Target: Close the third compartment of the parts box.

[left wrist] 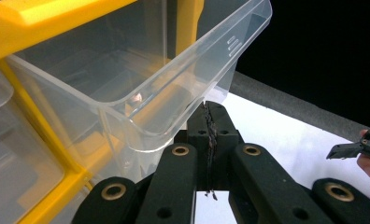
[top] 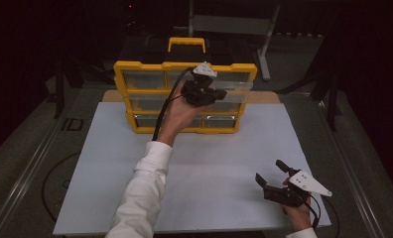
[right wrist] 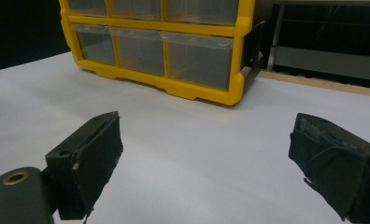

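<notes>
A yellow organiser cabinet [top: 122, 89] [right wrist: 197, 93] [left wrist: 33, 14] with clear drawers stands at the far side of the white board. Its top right clear drawer [top: 236, 85] [left wrist: 174, 70] is pulled partway out. My left gripper [top: 210, 94] [left wrist: 210, 116] is at that drawer's front, jaws pressed together on the drawer's lower front edge. My right gripper [top: 269, 171] [right wrist: 206, 149] hovers low over the board's near right corner, jaws wide apart with nothing between them. Its tip also shows at the right edge of the left gripper view [left wrist: 346, 149].
The white board [top: 209, 163] covers the table, with bare surface between the cabinet and my right gripper. A yellow carry handle [top: 186, 43] tops the cabinet. A grey metal frame [top: 234, 22] stands behind it in the dark. Cables trail off both grippers.
</notes>
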